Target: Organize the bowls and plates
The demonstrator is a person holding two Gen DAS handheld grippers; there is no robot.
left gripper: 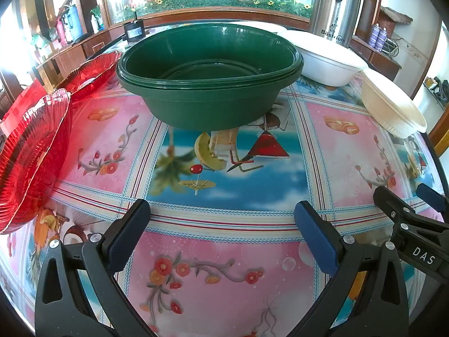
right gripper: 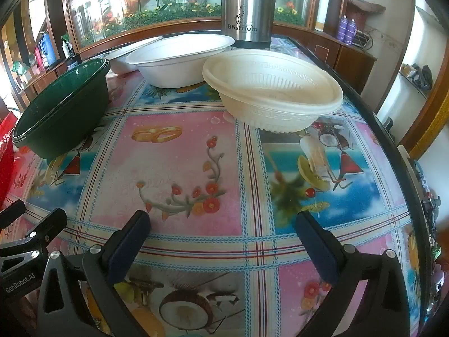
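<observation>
glossy bowls on a flowered tablecloth (left gripper: 224, 219)
both claws gape wide, empty: left gripper (left gripper: 221, 236) faces nested green bowls (left gripper: 210, 84); right gripper (right gripper: 221, 241) faces ribbed cream bowls (right gripper: 272, 90).

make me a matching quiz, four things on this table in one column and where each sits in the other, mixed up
Things:
1. green bowls
2. red plates
3. cream bowls
4. flask

Places:
A. far edge, behind the white bowls
B. left edge of the table
C. middle, ahead of the left gripper
D. right side, ahead of the right gripper

Pairs: 1-C, 2-B, 3-D, 4-A
</observation>
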